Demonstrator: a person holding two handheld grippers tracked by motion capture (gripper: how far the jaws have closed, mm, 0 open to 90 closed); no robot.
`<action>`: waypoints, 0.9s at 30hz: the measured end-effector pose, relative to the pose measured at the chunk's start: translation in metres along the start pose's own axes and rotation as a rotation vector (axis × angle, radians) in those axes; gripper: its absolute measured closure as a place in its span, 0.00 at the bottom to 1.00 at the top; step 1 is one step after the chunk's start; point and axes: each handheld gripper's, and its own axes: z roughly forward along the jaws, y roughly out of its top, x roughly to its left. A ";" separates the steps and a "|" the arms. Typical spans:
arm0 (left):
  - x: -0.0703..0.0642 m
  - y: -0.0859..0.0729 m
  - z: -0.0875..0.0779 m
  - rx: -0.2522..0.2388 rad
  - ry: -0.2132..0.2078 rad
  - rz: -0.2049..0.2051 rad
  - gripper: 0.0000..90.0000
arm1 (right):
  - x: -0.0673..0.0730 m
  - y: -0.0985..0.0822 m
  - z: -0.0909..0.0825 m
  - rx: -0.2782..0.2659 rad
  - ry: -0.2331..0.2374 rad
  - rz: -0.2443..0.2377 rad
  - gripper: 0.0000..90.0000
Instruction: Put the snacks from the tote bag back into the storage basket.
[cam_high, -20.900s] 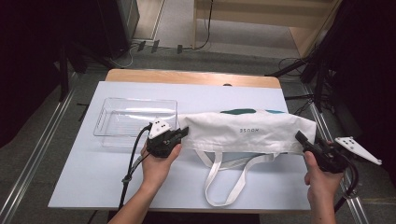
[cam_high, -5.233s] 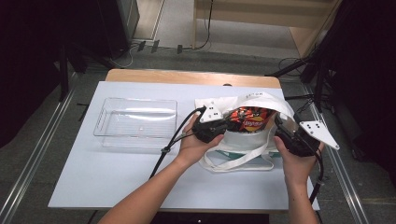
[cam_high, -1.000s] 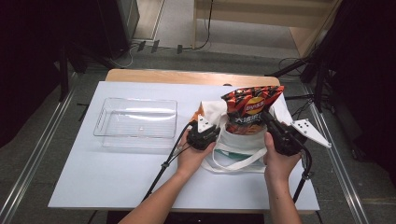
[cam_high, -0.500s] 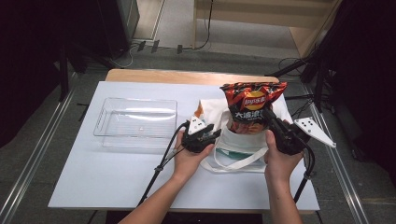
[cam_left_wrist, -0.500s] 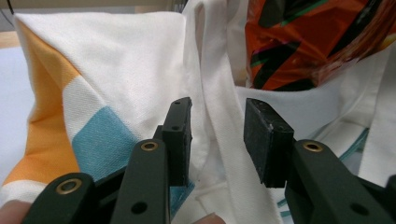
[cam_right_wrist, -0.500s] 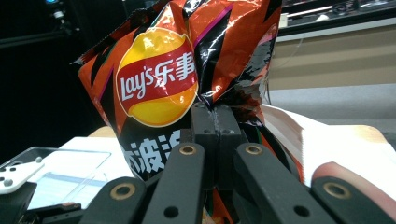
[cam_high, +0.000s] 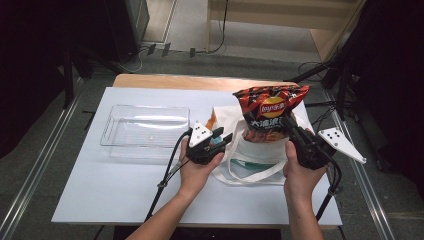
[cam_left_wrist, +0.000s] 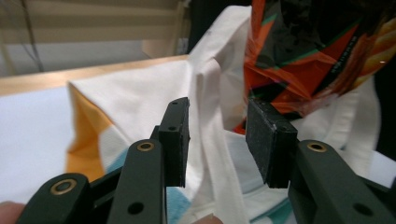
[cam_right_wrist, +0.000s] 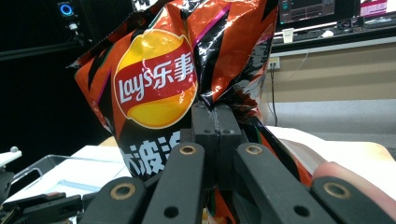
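A red and black Lay's chip bag (cam_high: 270, 112) stands upright, half out of the white tote bag (cam_high: 223, 118). My right gripper (cam_high: 291, 126) is shut on the chip bag's right side; in the right gripper view the jaws (cam_right_wrist: 215, 122) pinch the foil (cam_right_wrist: 159, 79). My left gripper (cam_high: 223, 138) sits at the tote's left edge. Its jaws have just been opening and now stand apart (cam_left_wrist: 217, 140). A fold of the tote's cloth (cam_left_wrist: 205, 93) hangs loose between them, untouched by either pad. The chip bag (cam_left_wrist: 317, 51) rises just behind.
A clear plastic tray (cam_high: 145, 107) lies empty on the white tabletop (cam_high: 100, 190), left of the tote. The tote's handles (cam_high: 250, 176) trail toward the person. A wooden strip (cam_high: 200, 81) runs along the table's far edge. Dark stands flank the right side.
The chip bag has risen further out of the tote with the right gripper. The left gripper has let go of the tote's rim and lifted a little.
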 end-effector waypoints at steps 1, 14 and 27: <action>0.000 0.001 -0.001 -0.001 -0.004 -0.009 0.68 | 0.001 0.000 0.000 0.003 0.001 0.001 1.00; 0.002 0.018 -0.022 -0.073 -0.049 -0.052 0.66 | 0.012 -0.002 0.001 0.020 0.037 -0.009 1.00; -0.005 0.037 -0.040 -0.137 -0.100 -0.054 0.64 | 0.023 -0.012 0.007 0.046 0.041 -0.029 1.00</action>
